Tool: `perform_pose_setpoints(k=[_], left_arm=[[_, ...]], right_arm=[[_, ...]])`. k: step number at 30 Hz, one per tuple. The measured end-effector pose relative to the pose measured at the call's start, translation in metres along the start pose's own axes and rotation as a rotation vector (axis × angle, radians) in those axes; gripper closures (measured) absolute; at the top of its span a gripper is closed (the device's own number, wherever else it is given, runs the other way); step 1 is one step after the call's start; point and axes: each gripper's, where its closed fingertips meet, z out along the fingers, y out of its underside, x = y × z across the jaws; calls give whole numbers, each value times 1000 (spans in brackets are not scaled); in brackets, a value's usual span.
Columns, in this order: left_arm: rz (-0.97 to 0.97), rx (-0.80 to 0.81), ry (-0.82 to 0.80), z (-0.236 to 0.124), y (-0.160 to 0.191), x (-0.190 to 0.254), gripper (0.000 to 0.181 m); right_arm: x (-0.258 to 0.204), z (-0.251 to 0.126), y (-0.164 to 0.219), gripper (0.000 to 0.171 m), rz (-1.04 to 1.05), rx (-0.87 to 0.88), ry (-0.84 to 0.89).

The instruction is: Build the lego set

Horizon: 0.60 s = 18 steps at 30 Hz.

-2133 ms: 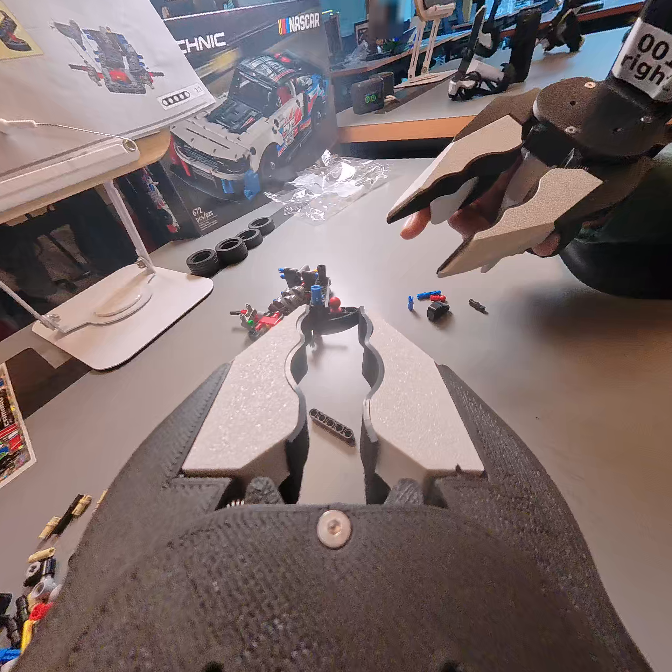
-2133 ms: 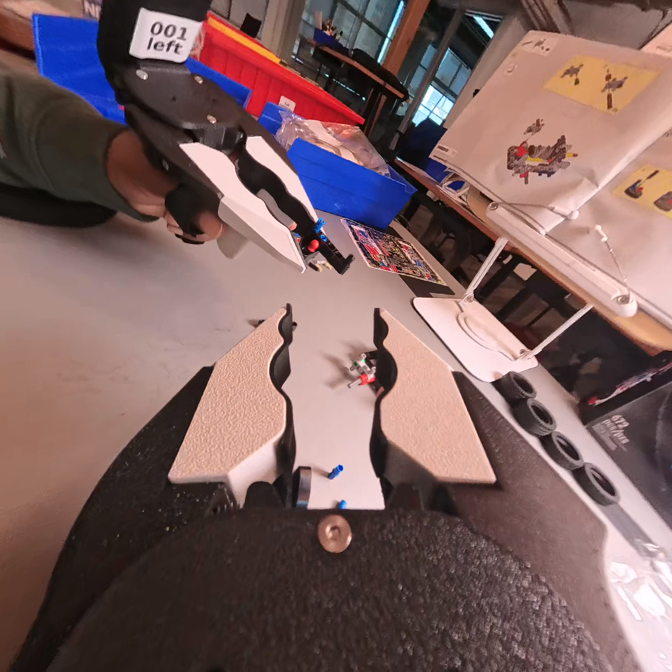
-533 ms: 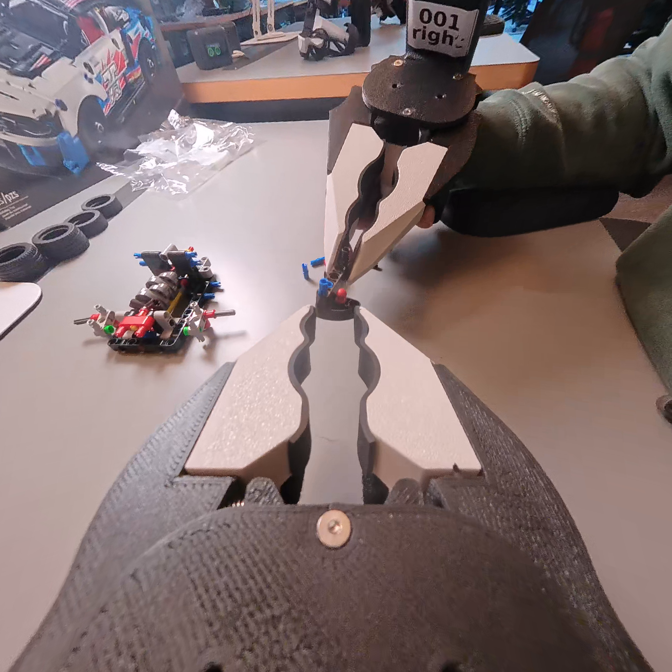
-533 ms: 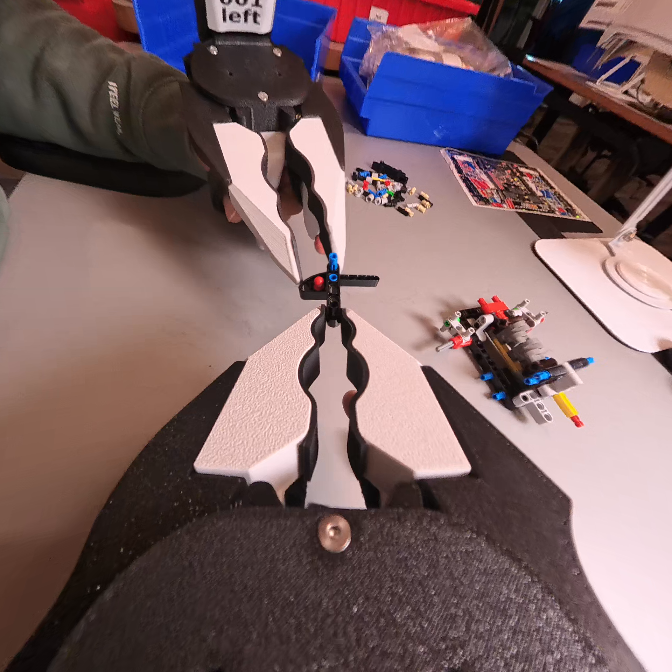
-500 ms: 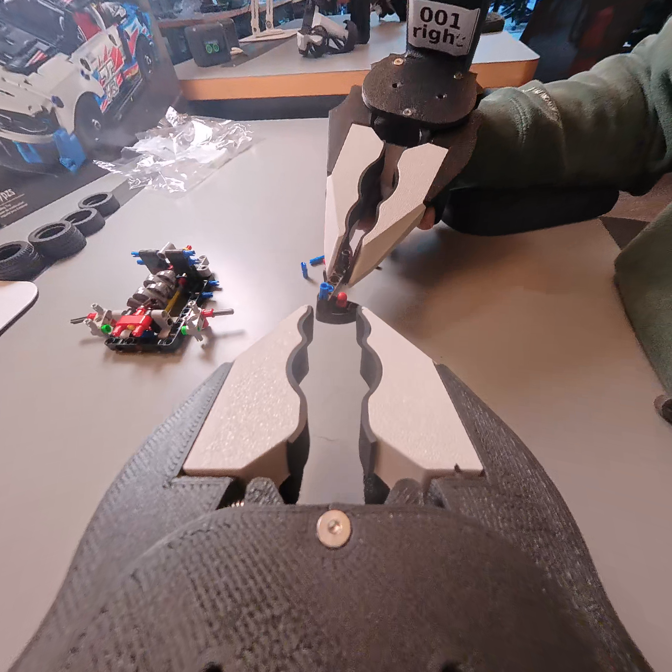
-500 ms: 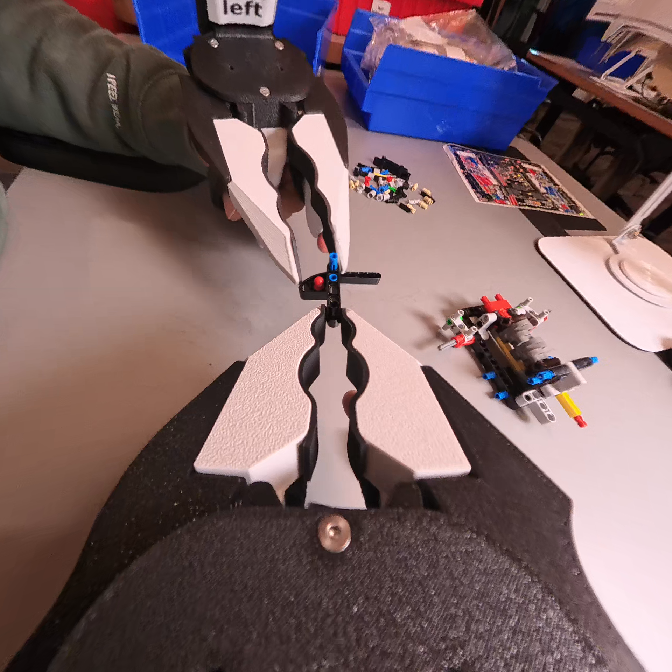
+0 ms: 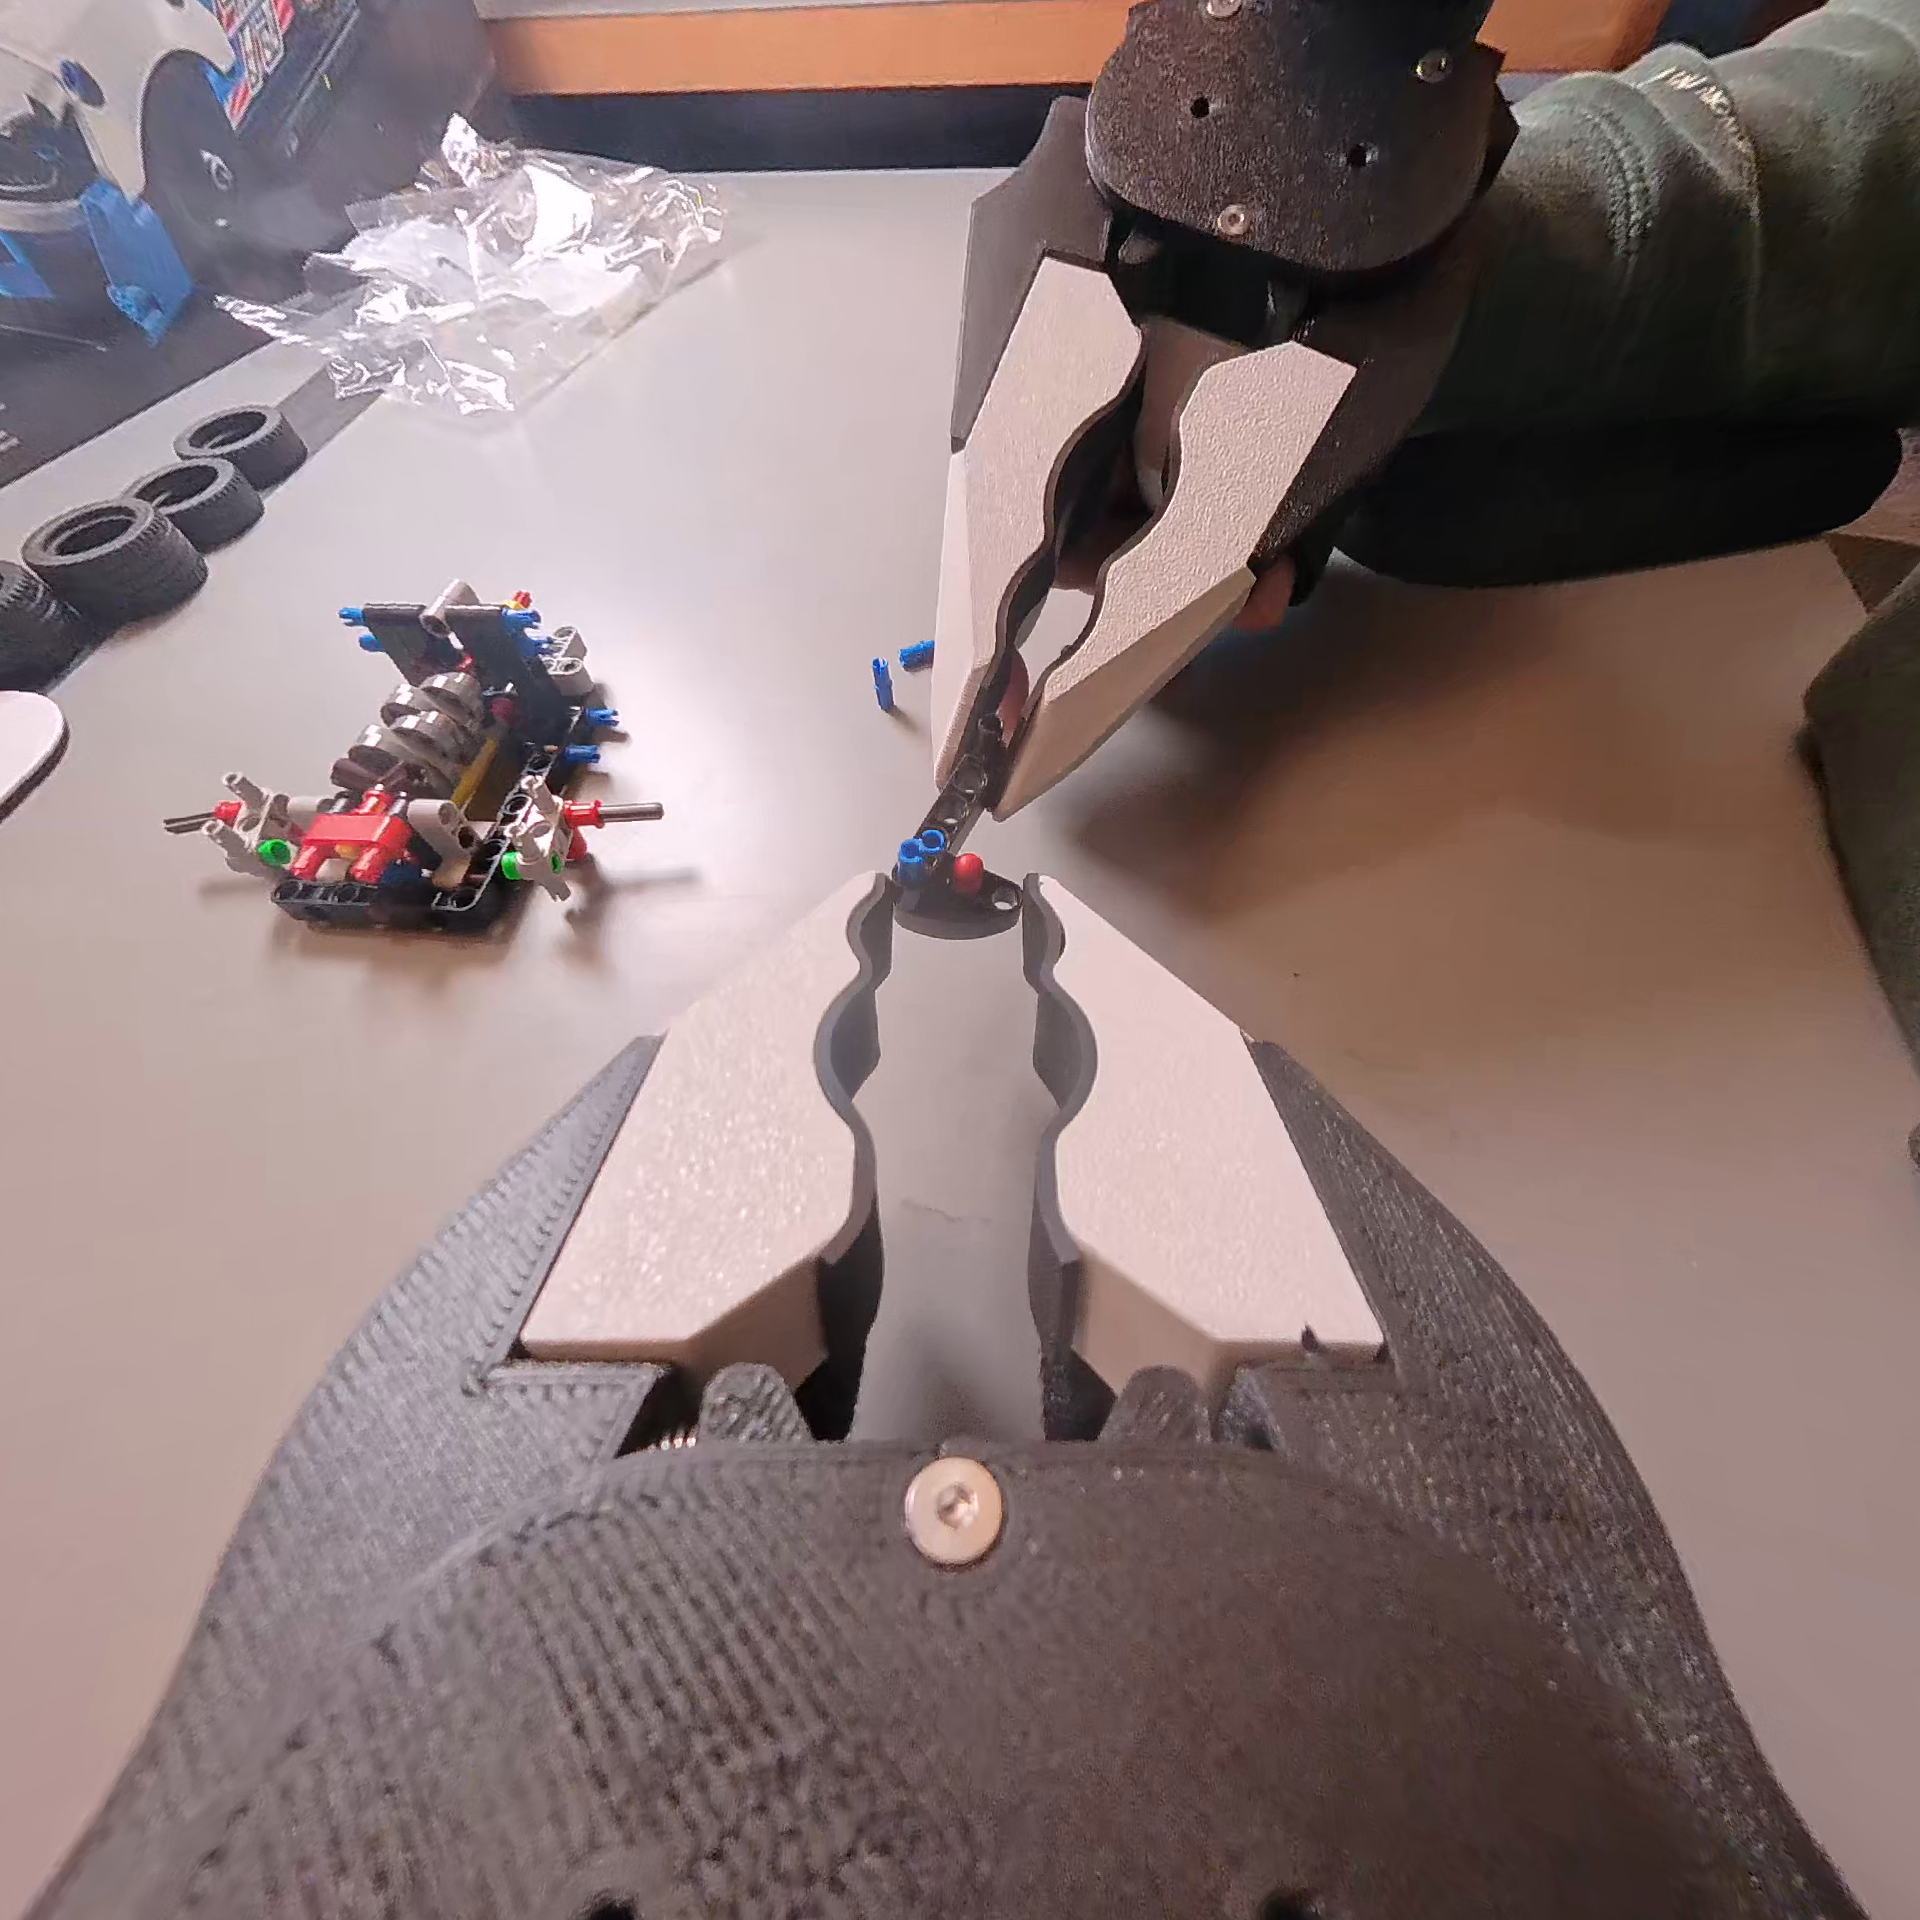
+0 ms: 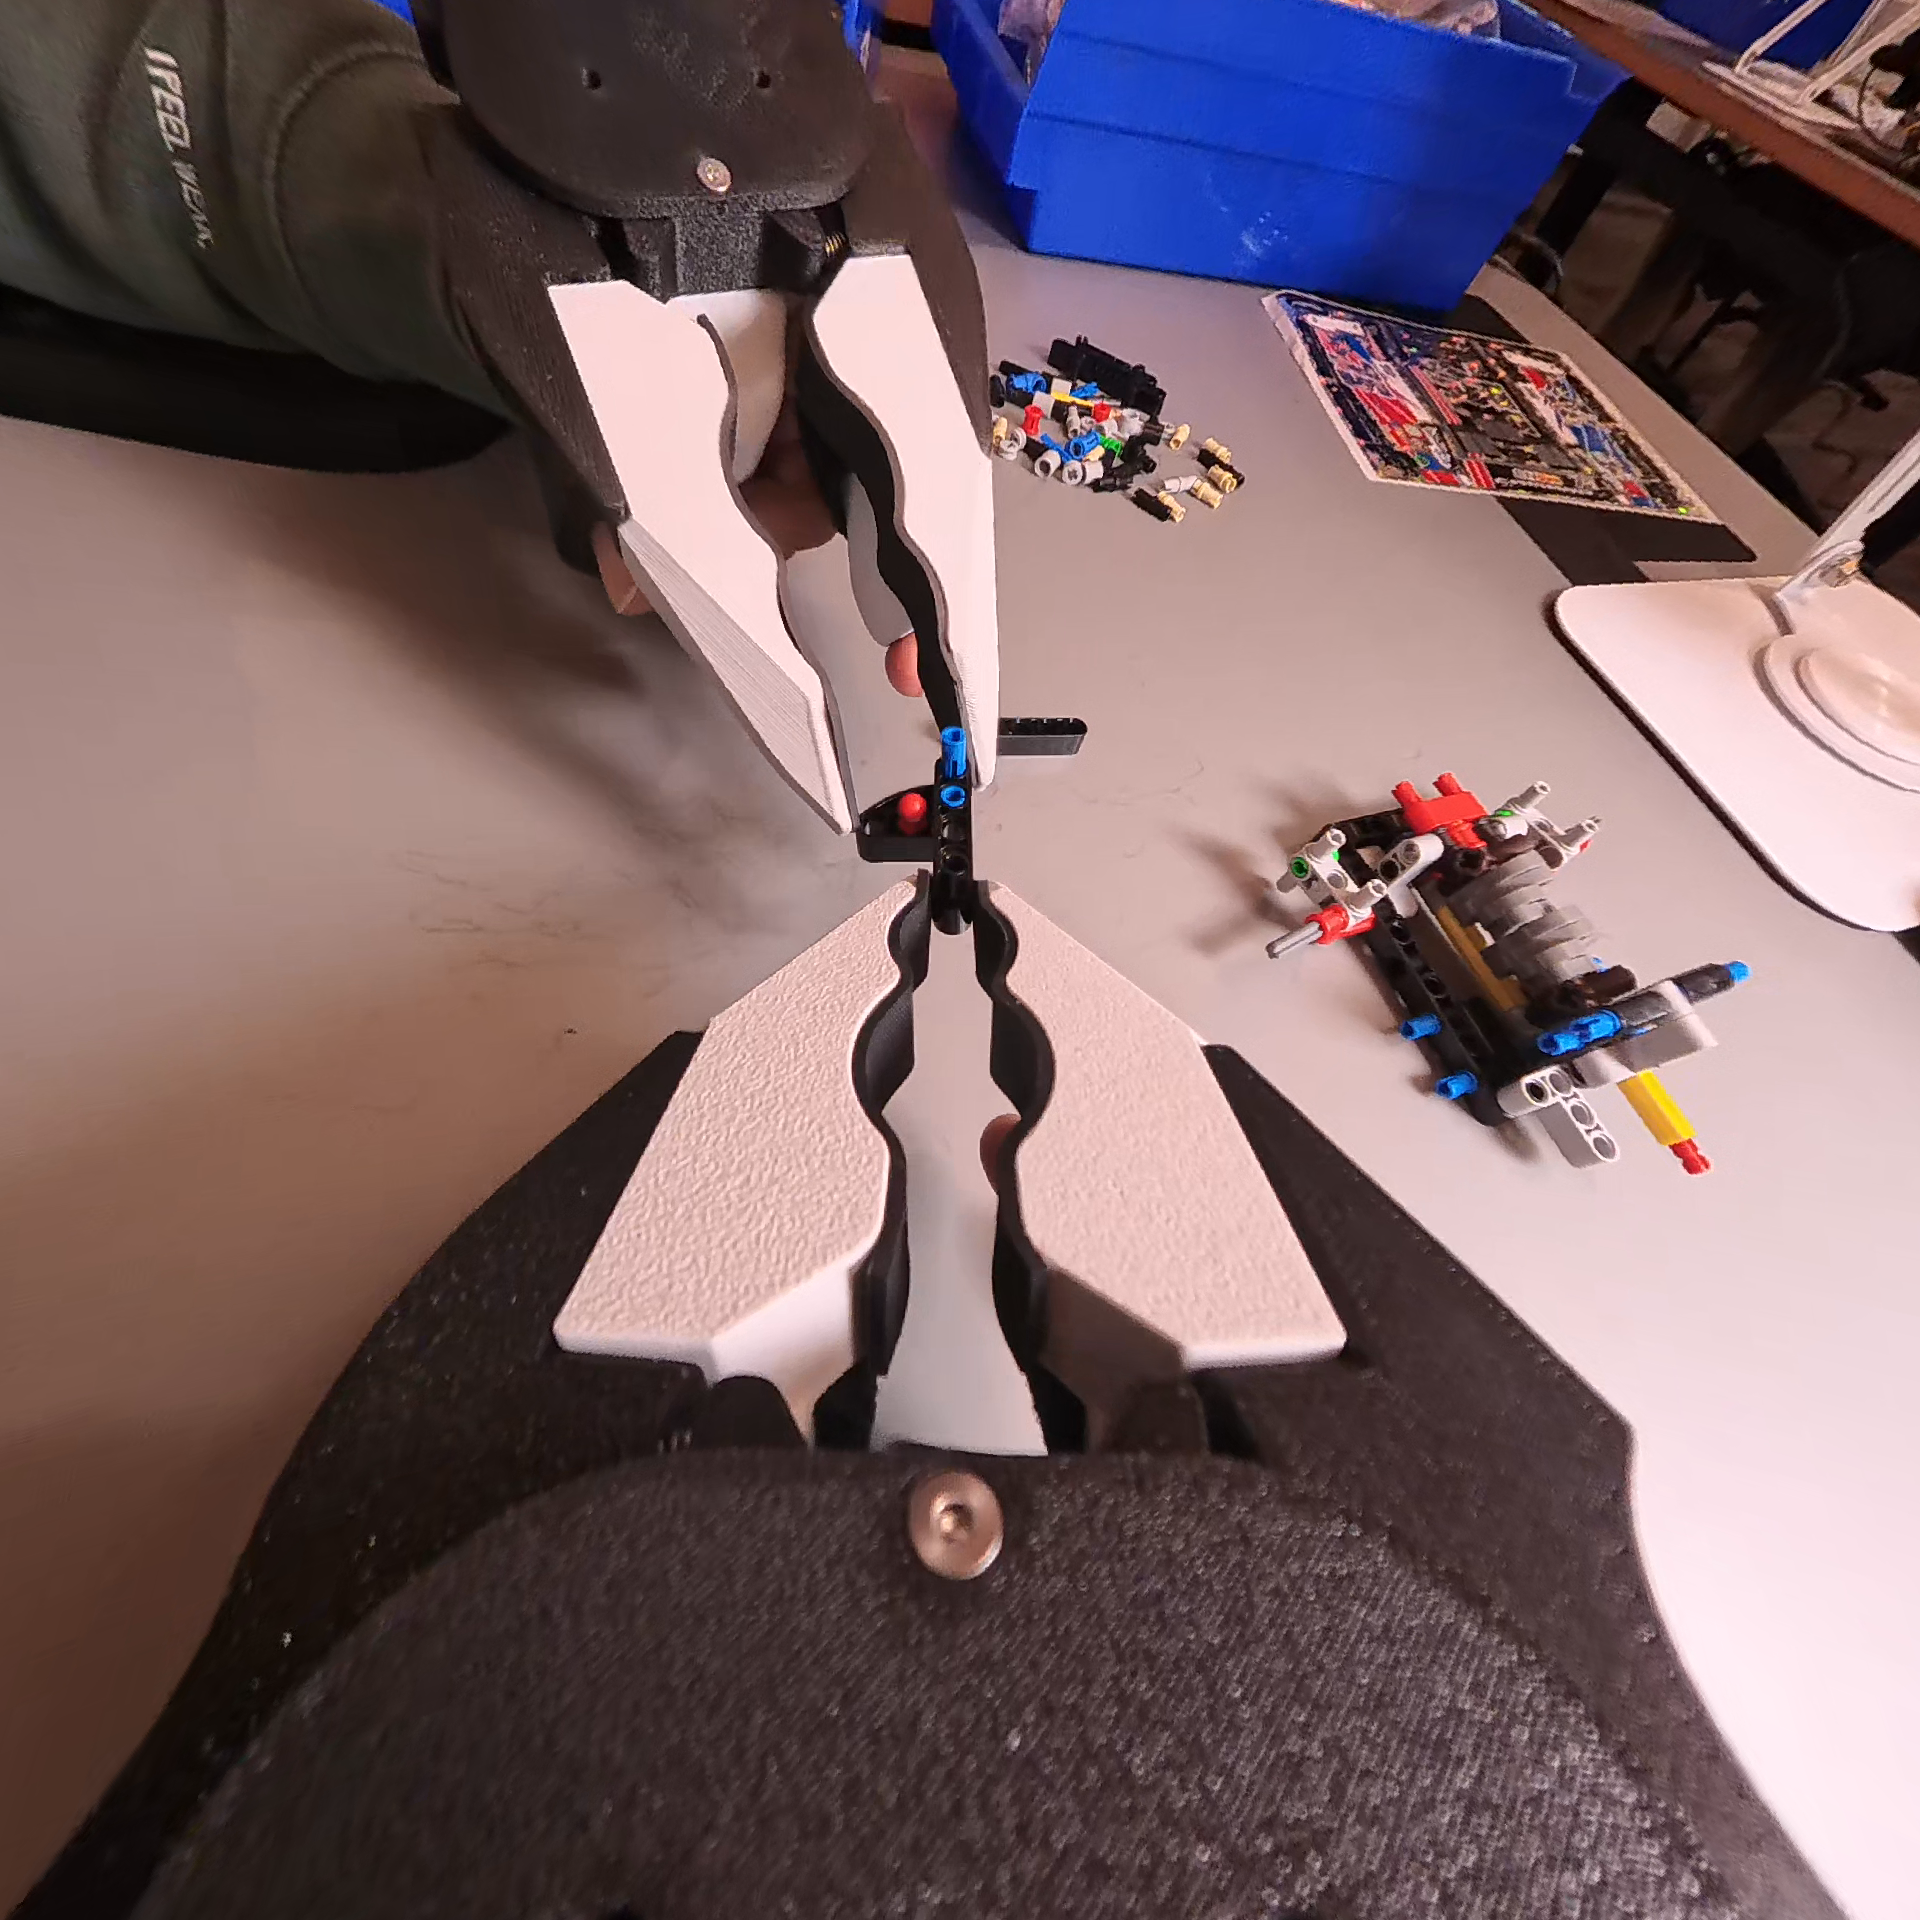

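So both tools are meeting tip to tip over the grey bench (image 7: 1455, 935), each pinching its own lego bit. The left tool (image 7: 956, 883) is clamped on a small black curved piece (image 7: 958, 902) that lies flat across its tips, with a red pin (image 7: 968, 864) and a blue pin (image 7: 912, 852) sticking up out of it. In the right wrist view that same piece (image 8: 891, 821) sits crosswise, long axis running side to side.

The right tool (image 8: 951, 902) is squeezed tight on a thin black holed beam (image 8: 952, 831). Its long axis runs straight along the tool's fingers, pointing away toward the left tool (image 8: 904, 790), and its far end overlaps the curved piece right at the blue pin (image 8: 954, 769). From the left wrist view the beam (image 7: 961, 784) comes down at a slant out of the right tool (image 7: 992, 769) onto the blue pin. Can't tell if it's fully seated.

Off to the side on the bench lies the half-built chassis (image 7: 436, 774) on its own, long axis roughly pointing away from the left camera. Four black tyres (image 7: 114, 556) are lined up near a crumpled clear bag (image 7: 488, 270). The right view also shows a loose black beam (image 8: 1039, 736) behind the left tool, a pile of small parts (image 8: 1112, 431), a sticker sheet (image 8: 1475, 405) and blue bins (image 8: 1247, 135)
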Motion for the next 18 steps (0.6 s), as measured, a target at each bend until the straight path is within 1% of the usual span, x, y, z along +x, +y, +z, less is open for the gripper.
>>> perform_pose_setpoints(k=[9,10,14,18], left_arm=[[14,-164,-41,7,24,-4,159],[10,-177,-50,7,26,-6,159],[-5,-213,-61,8,32,-8,159],[-16,-217,-69,8,32,-7,159]], right_arm=[[-1,9,11,164,-18,-90,30],[1,9,11,164,-13,-87,36],[6,6,7,154,31,-60,45],[19,-3,-2,146,143,20,54]])
